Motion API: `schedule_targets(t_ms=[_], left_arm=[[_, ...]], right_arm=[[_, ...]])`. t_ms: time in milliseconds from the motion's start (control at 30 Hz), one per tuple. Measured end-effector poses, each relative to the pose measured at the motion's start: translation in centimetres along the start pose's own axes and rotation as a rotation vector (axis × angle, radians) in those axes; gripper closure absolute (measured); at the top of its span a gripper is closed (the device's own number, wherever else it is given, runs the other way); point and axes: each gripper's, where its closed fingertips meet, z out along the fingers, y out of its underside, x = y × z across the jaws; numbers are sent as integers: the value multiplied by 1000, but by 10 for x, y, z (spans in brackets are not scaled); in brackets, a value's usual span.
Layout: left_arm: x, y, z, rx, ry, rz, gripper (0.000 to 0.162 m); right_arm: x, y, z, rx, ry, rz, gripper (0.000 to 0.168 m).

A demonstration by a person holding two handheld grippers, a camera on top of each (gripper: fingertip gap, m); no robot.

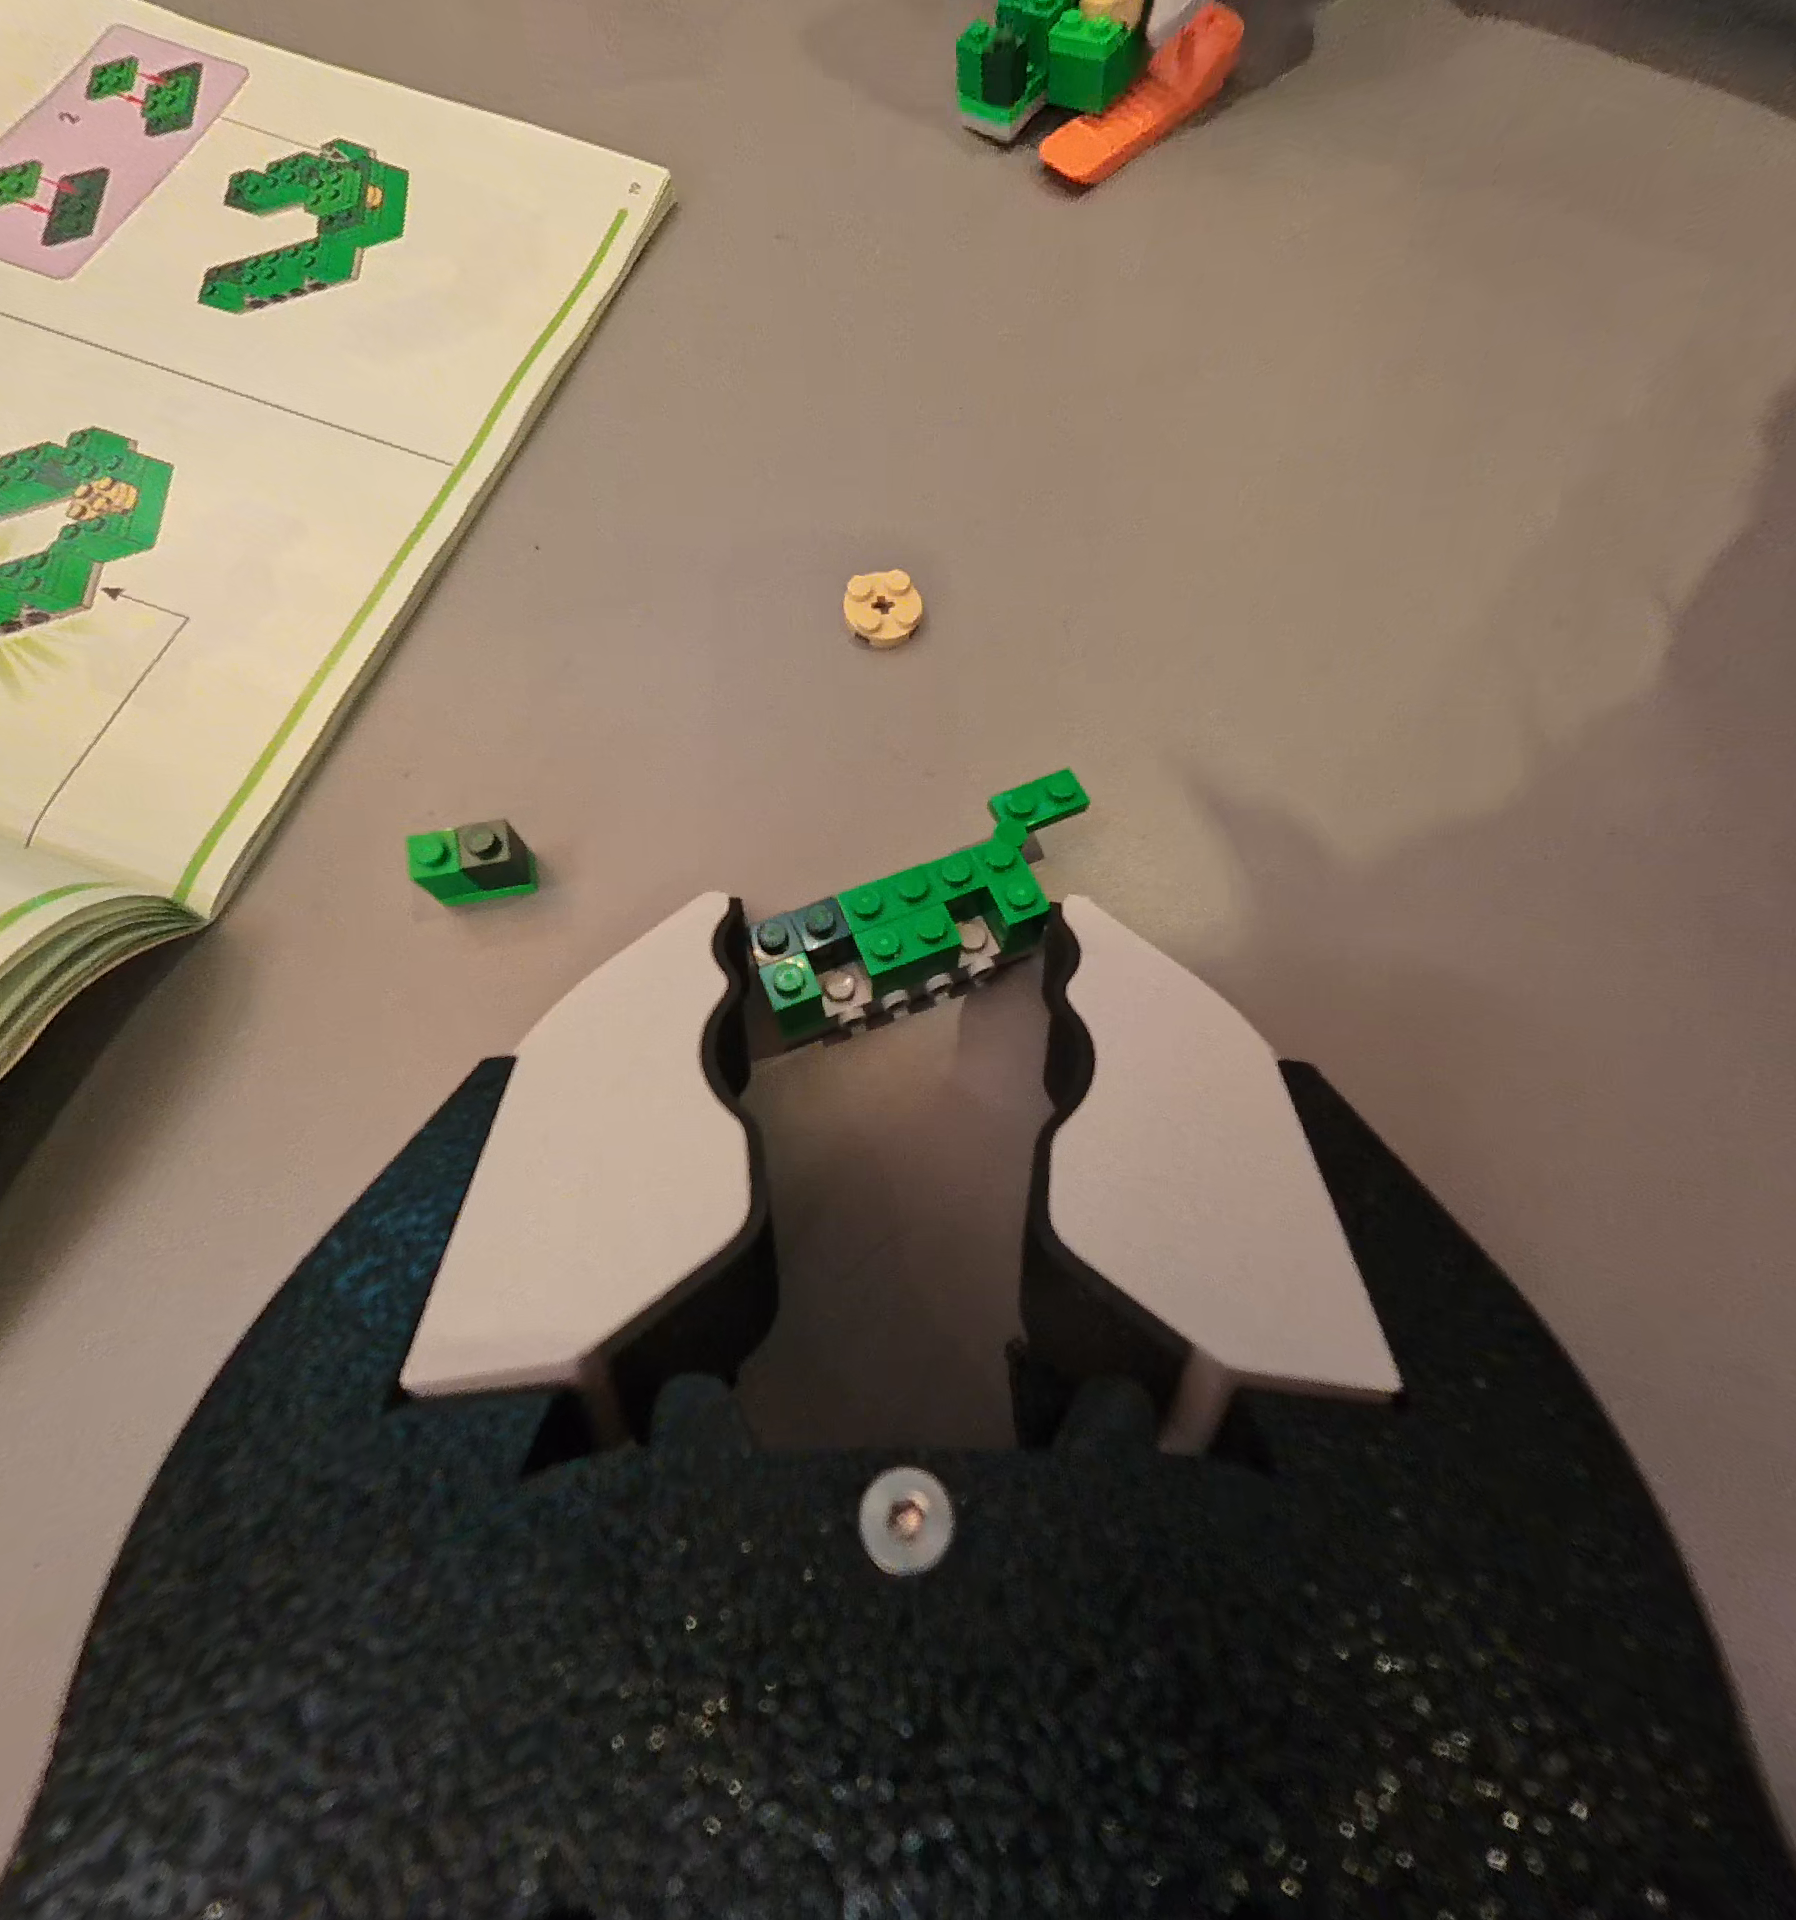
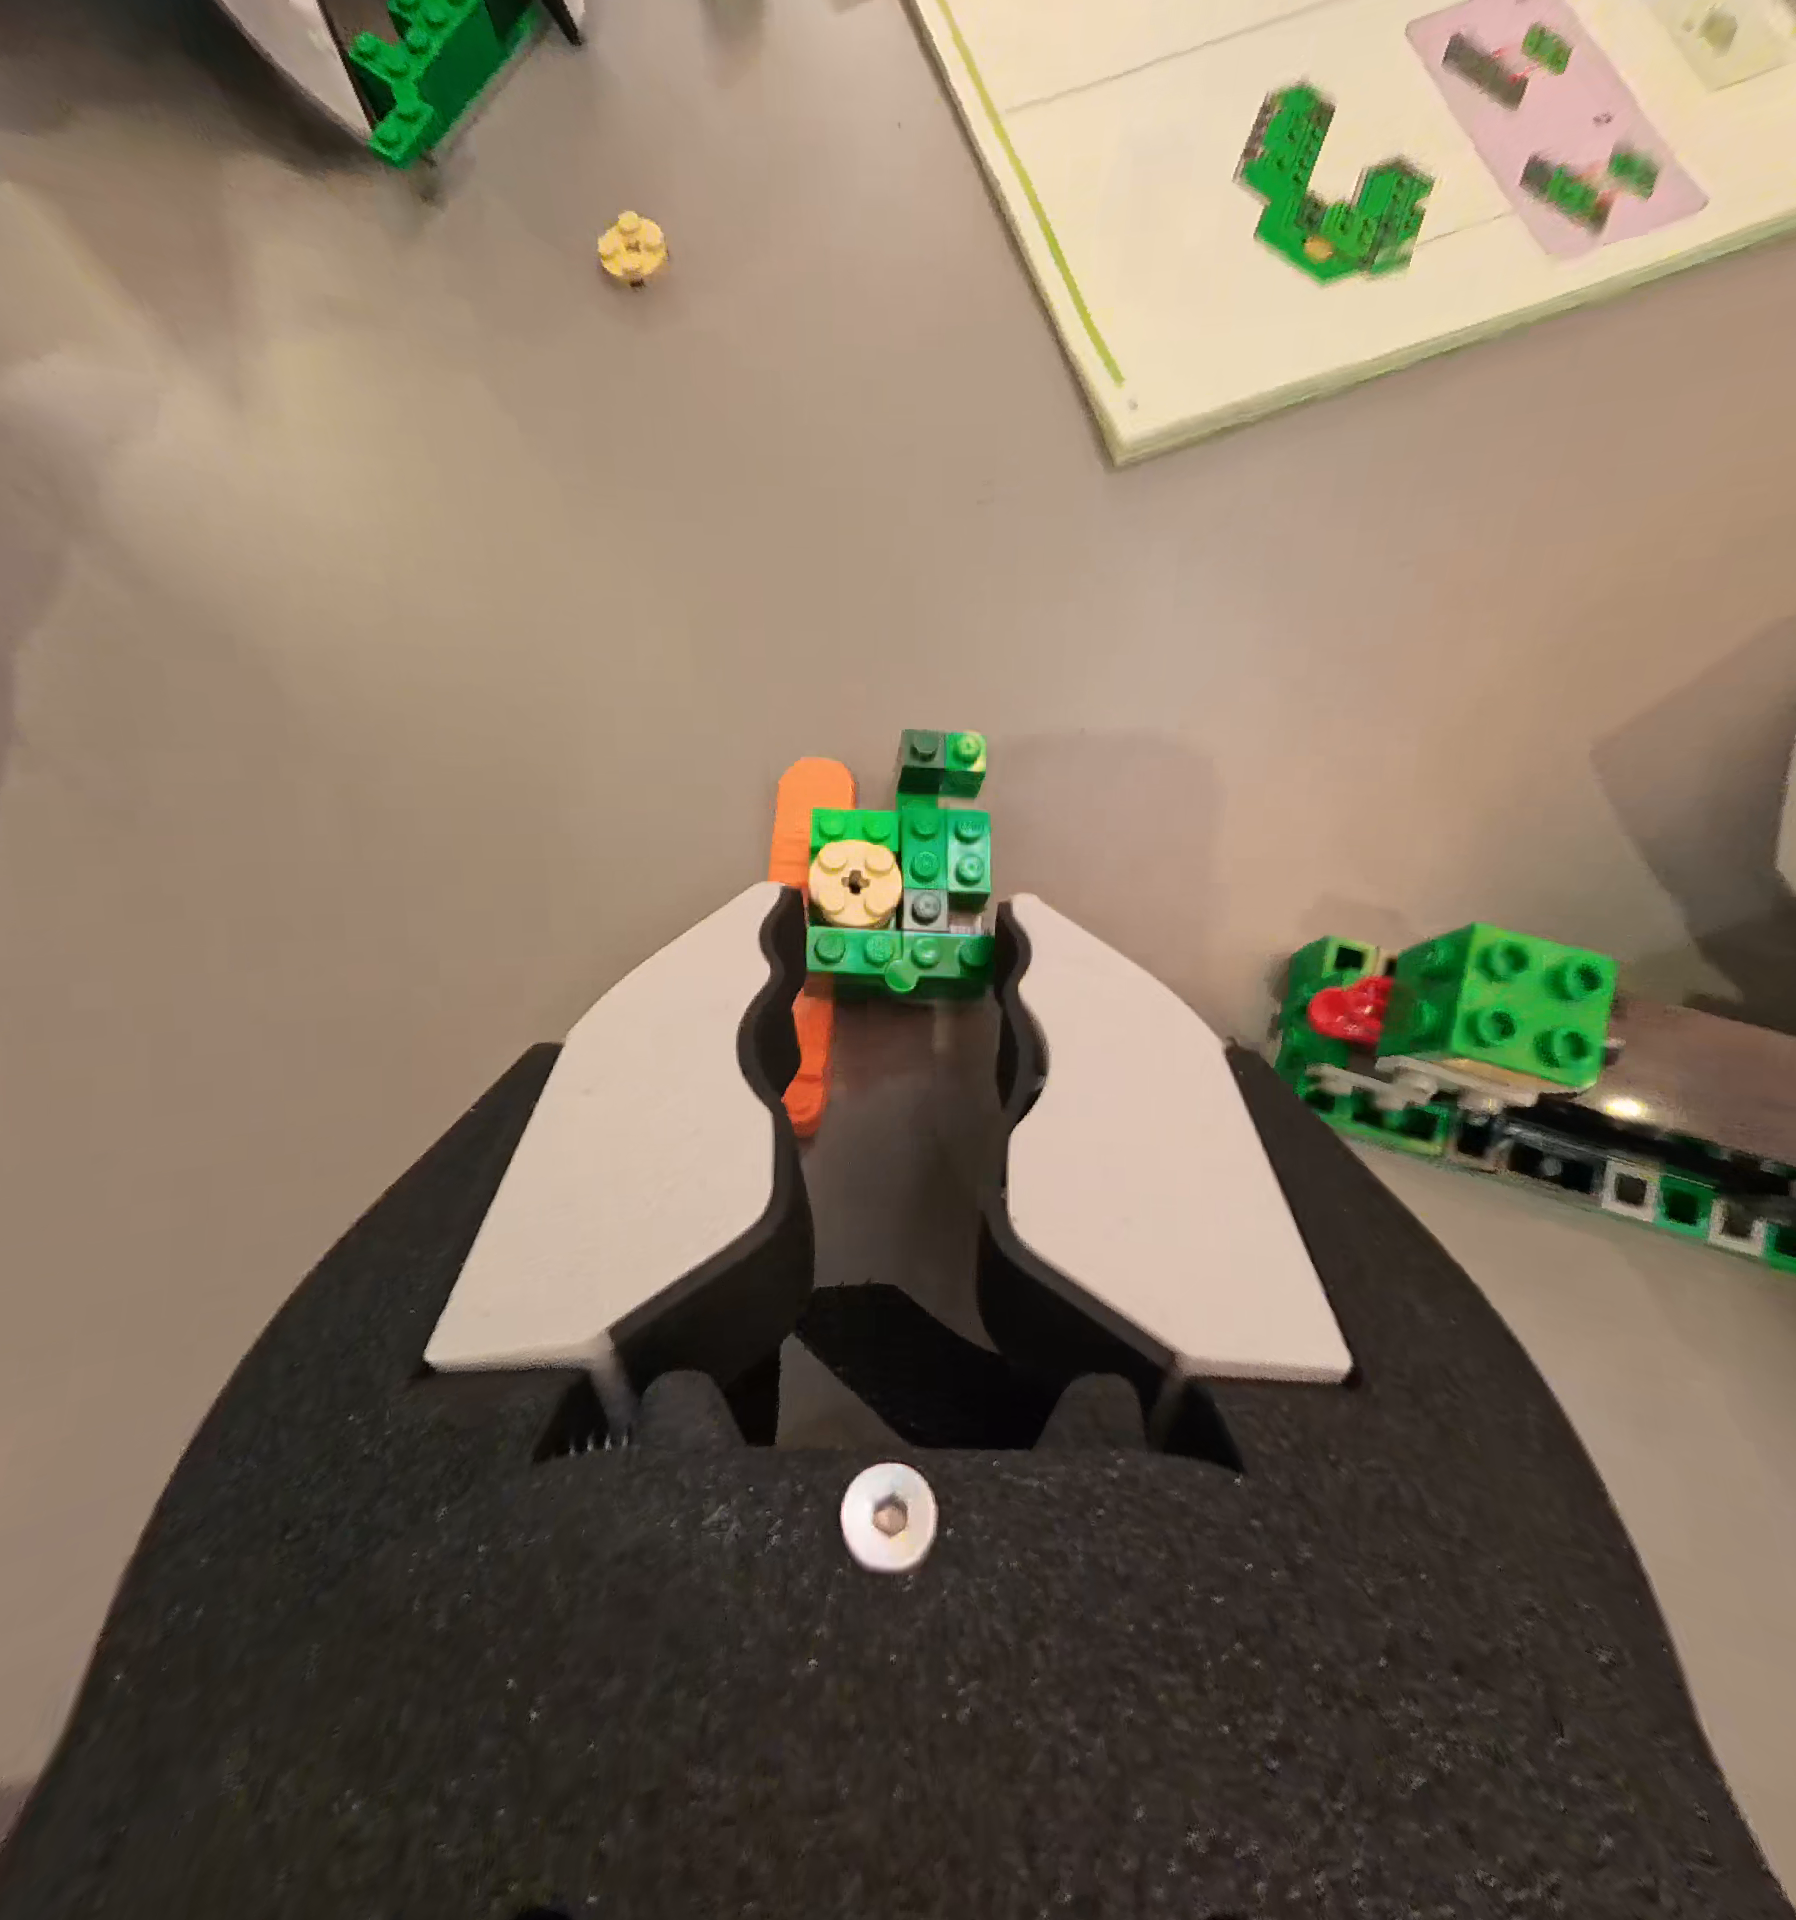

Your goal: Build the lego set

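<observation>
Felt-black left gripper [image 1: 894,966] fingers pinch studded green plate assembly [image 1: 925,925].

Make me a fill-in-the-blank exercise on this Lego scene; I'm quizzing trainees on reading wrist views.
1. The left gripper grips a flat, mostly ____ sub-assembly.
2. The loose round piece on the table is ____ in colour.
3. The long curved piece beside the assembly in the right gripper is ____.
4. The open ____ shows pictured building steps.

Missing words: green; tan; orange; instruction booklet
</observation>
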Motion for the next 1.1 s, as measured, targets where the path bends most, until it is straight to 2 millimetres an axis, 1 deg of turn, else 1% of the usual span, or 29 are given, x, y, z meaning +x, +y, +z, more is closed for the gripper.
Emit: schedule_targets(t_ms=[100,167,233,367,433,567,667,733,800,867,900,933,1000,1033,1067,1100], left_arm=[[0,0,0,1,2,-2,108],[0,0,0,1,3,-3,108],[0,0,0,1,2,-3,108],[0,0,0,1,2,-5,108],[0,0,0,2,3,-7,108],[0,-1,0,3,4,-11,108],[3,-1,0,1,12,1,104],[4,-1,0,-2,19,-2,91],[0,2,-2,-23,-10,0,80],[-4,0,-7,-30,-61,31,79],[0,-7,-11,-12,-73,59,82],[7,-18,-13,22,-69,91,86],[33,-44,-11,97,-10,141,94],[47,-55,-5,119,33,145,96],[60,-63,4,119,71,134,95],[70,-66,16,93,101,124,91]], right_arm=[[-4,-19,-2,44,115,-150,134],[-13,-36,1,87,174,-266,134],[-28,-48,10,122,171,-336,135],[-57,-61,32,181,113,-369,134],[-64,-60,43,163,102,-382,135],[-65,-48,57,88,99,-376,134],[-67,-46,57,80,72,-339,132],[-66,-44,55,73,62,-314,125],[-67,-42,53,75,43,-296,124],[-67,-40,51,77,35,-285,124],[-67,-38,50,73,28,-274,124],[-67,-37,50,69,23,-264,122],[-67,-34,50,62,11,-252,121],[-68,-33,50,60,5,-246,120],[-70,-33,51,62,-6,-241,119],[-72,-32,51,62,-21,-235,119]])
